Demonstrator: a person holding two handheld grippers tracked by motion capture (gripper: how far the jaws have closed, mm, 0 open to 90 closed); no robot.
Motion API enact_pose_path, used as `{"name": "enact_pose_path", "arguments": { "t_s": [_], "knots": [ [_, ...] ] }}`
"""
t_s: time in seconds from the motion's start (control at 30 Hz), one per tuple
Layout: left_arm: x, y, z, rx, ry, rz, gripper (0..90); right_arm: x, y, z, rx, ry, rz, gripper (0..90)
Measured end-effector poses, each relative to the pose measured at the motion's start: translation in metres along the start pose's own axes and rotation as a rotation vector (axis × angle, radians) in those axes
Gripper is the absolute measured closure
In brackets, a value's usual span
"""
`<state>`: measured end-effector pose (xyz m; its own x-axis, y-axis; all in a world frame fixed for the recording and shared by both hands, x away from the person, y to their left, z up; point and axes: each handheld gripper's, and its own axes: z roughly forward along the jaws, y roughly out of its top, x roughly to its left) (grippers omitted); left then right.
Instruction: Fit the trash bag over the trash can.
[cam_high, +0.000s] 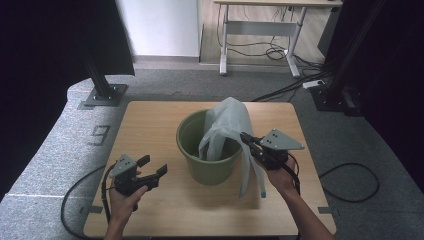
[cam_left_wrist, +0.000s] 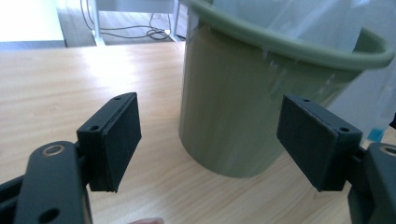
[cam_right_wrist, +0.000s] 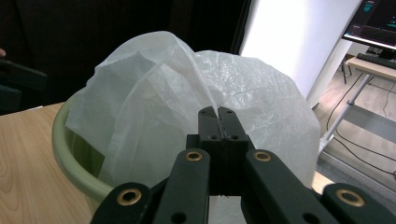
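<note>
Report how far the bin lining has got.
Done: part of the white plastic bag already hangs inside the green bin, which stands upright on the table. In hand: the right gripper is shut on the bag, holding it bunched above the rim, one strip dangling outside. The left gripper is open, beside the bin, holding nothing. Left: spreading the bag's mouth and folding it over the rim.

Thin crinkly plastic bag (cam_high: 227, 127), matt bucket (cam_high: 192, 142)

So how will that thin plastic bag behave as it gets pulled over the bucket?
Probably floppy: the plastic bag drapes and crumples from the shut right gripper. Likely very light and billowy, being translucent film. It may slip or tear at the pinch, and could snag on the green bucket rim.
</note>
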<state>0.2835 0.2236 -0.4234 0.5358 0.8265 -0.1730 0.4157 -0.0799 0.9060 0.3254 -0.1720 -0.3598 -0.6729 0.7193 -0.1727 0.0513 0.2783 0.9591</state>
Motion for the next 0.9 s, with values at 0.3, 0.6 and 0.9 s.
{"name": "enact_pose_path", "arguments": {
  "t_s": [0.3, 0.6, 0.9],
  "knots": [
    [-0.026, 0.036, 0.019, 0.020, 0.028, 0.056, 22.5, -0.008, 0.000, 0.004, 0.010, 0.002, 0.020, 88.9],
    [-0.054, 0.073, 0.041, 0.032, -0.044, 0.095, 22.7, -0.011, 0.009, 0.004, 0.023, -0.005, 0.019, 88.8],
    [-0.081, 0.087, 0.067, 0.049, -0.080, 0.142, 22.3, -0.006, 0.010, 0.010, 0.033, 0.008, 0.020, 88.8]
  ]
}}
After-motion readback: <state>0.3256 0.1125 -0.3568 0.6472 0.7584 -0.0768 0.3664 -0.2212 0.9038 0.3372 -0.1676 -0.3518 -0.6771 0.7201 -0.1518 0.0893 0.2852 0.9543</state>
